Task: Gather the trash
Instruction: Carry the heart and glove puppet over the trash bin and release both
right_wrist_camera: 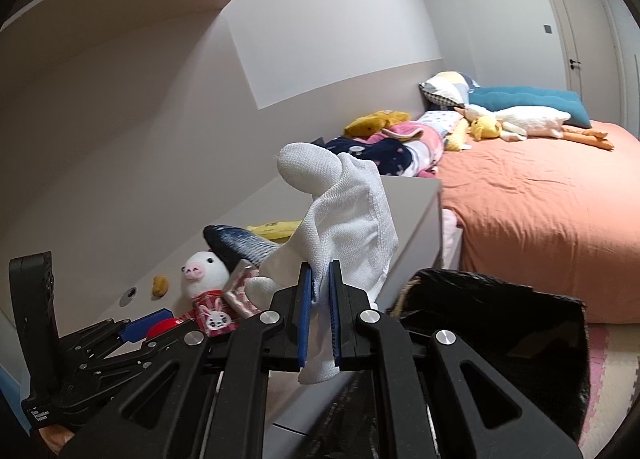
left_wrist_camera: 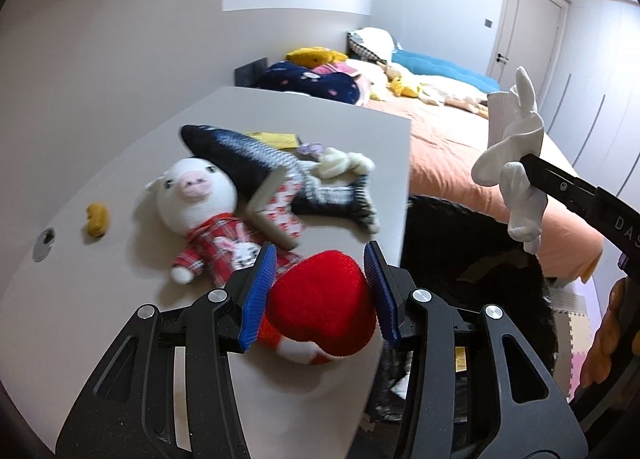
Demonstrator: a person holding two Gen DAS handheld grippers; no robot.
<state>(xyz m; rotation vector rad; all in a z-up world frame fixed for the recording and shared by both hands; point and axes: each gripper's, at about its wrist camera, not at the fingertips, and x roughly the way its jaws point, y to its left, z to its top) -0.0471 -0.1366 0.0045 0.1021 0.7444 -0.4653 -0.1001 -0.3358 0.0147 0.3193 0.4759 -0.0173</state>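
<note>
Right gripper [right_wrist_camera: 320,315]: clamped tight on a crumpled white cloth [right_wrist_camera: 344,219], which is held in the air near the black-lined bin [right_wrist_camera: 500,323].
Left gripper [left_wrist_camera: 320,291]: partly closed on a red plush heart [left_wrist_camera: 320,307], lifted just above the desk [left_wrist_camera: 100,199] edge.
Bin: placed beside the desk, between it and the bed [right_wrist_camera: 540,211].
Done: two items picked up, judged not yet dropped.
Left: a yellow scrap [left_wrist_camera: 97,219], a whitish wad [left_wrist_camera: 344,163] and yellow packaging [left_wrist_camera: 276,139] are seen on the desk; the pig doll [left_wrist_camera: 200,211] is probably not trash.

The left gripper [left_wrist_camera: 322,291] clamps a red plush heart [left_wrist_camera: 324,311] above the desk [left_wrist_camera: 120,339]. A pig doll [left_wrist_camera: 192,195] and fish toy [left_wrist_camera: 256,163] lie behind. At right, the right gripper [left_wrist_camera: 528,167] grips a white cloth [left_wrist_camera: 516,147] over a black bin [left_wrist_camera: 460,243].
</note>
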